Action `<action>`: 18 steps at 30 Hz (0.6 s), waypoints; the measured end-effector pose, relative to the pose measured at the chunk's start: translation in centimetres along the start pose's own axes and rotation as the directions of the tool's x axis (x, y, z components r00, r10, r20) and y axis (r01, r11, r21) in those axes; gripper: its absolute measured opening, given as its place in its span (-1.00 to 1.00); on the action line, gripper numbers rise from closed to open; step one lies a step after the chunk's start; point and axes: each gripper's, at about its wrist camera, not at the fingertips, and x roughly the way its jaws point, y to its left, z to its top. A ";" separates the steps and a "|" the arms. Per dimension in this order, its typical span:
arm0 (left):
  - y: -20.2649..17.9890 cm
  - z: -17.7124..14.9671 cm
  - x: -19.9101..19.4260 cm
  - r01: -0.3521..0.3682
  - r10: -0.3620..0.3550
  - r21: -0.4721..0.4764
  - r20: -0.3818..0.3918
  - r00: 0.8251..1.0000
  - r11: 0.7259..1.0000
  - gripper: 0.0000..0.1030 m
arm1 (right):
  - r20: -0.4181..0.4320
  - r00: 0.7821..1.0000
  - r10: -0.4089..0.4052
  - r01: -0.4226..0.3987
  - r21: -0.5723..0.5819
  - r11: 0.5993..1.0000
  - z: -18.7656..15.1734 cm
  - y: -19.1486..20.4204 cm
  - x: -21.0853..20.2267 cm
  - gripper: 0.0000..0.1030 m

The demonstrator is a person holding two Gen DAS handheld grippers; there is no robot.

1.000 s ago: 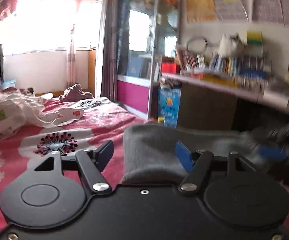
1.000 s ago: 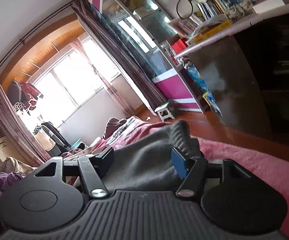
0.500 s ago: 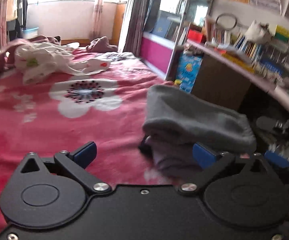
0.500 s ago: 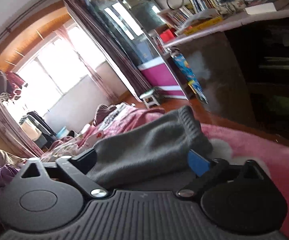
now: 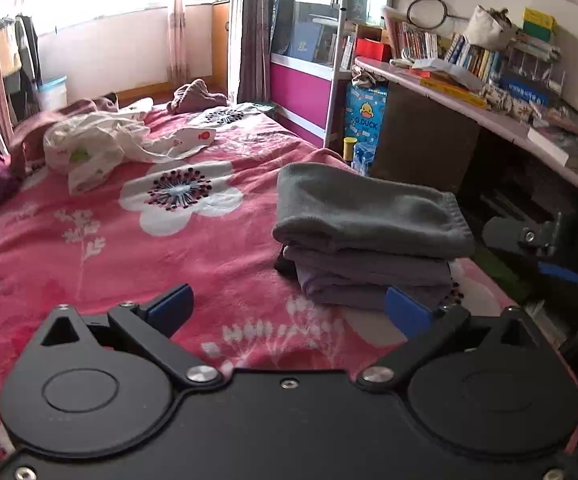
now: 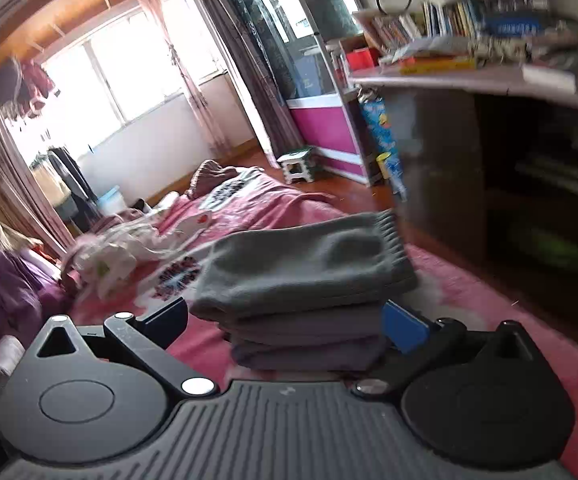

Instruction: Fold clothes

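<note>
A folded grey garment lies on top of a stack of folded purple-grey clothes near the right edge of the bed. It also shows in the right wrist view. My left gripper is open and empty, drawn back over the pink bedspread in front of the stack. My right gripper is open, its jaws standing either side of the stack without holding it. The right gripper also shows at the right of the left wrist view.
The pink flowered bedspread covers the bed. A white crumpled garment and maroon clothes lie at the far end. A desk with books stands right of the bed. Purple clothes lie at left.
Both grippers opened and let go of the grey garment, leaving it on the stack. Both have drawn back from it.
</note>
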 end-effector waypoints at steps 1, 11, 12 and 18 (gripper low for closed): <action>-0.3 -0.1 -0.4 -0.004 0.004 0.006 -0.001 1.000 1.000 1.00 | -0.004 1.000 -0.005 0.005 -0.005 1.000 0.0 0.0 -0.6 1.00; -2.4 -0.2 -4.5 -0.015 0.015 0.008 0.006 1.000 1.000 1.00 | -0.040 0.998 -0.044 0.041 -0.068 0.997 0.3 -0.5 -5.9 1.00; -2.6 -0.2 -4.9 -0.015 0.015 0.013 0.006 1.000 1.000 1.00 | -0.042 0.998 -0.045 0.042 -0.072 0.996 0.3 -0.5 -6.3 1.00; -3.9 -0.3 -6.7 -0.022 0.022 0.029 0.013 1.000 0.999 1.00 | -0.053 0.997 -0.058 0.054 -0.074 0.996 0.1 -1.0 -8.3 1.00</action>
